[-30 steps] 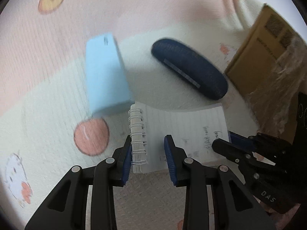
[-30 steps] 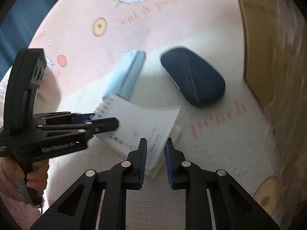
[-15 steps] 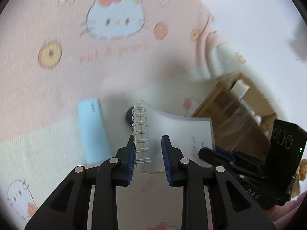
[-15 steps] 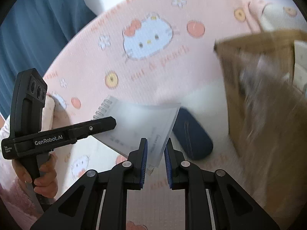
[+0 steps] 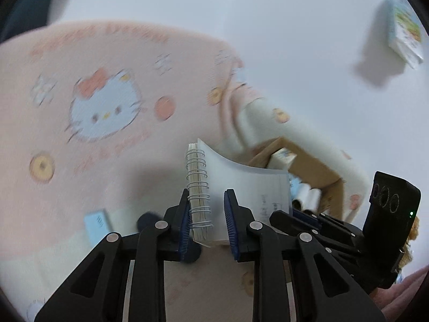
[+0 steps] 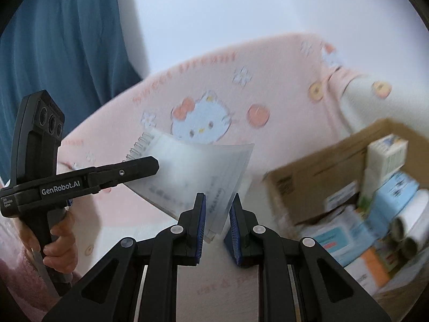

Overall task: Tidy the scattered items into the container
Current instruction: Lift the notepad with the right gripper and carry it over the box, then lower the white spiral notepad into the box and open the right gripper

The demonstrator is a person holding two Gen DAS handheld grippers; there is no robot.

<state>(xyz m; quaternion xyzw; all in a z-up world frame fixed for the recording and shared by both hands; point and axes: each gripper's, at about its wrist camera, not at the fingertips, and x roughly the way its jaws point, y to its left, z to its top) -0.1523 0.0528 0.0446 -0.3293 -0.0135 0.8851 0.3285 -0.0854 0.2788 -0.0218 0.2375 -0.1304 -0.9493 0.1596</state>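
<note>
Spiral notebook (image 5: 238, 187) held aloft beside half-filled cardboard box (image 6: 316, 166)

Black hand-held gripper (image 6: 217, 224), blue pads, silver screws, pink sleeve (image 6: 16, 281).

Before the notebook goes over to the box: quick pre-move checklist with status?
1. Left gripper on the spiral edge of the notebook: ok. Its jaws have just been closing, and the binding sits between them.
2. Right gripper shut on the notebook's opposite corner: ok, though it may be pinching only the translucent cover.
3. Notebook clear of the pink blanket: ok, it is held up between both grippers.
4. Cardboard box open at the top: ok.
5. Room inside the box: cannot tell. It already holds cartons and rolls, and the picture is blurred.
6. Blue box and dark case on the blanket: not ok, not yet tidied.
</note>
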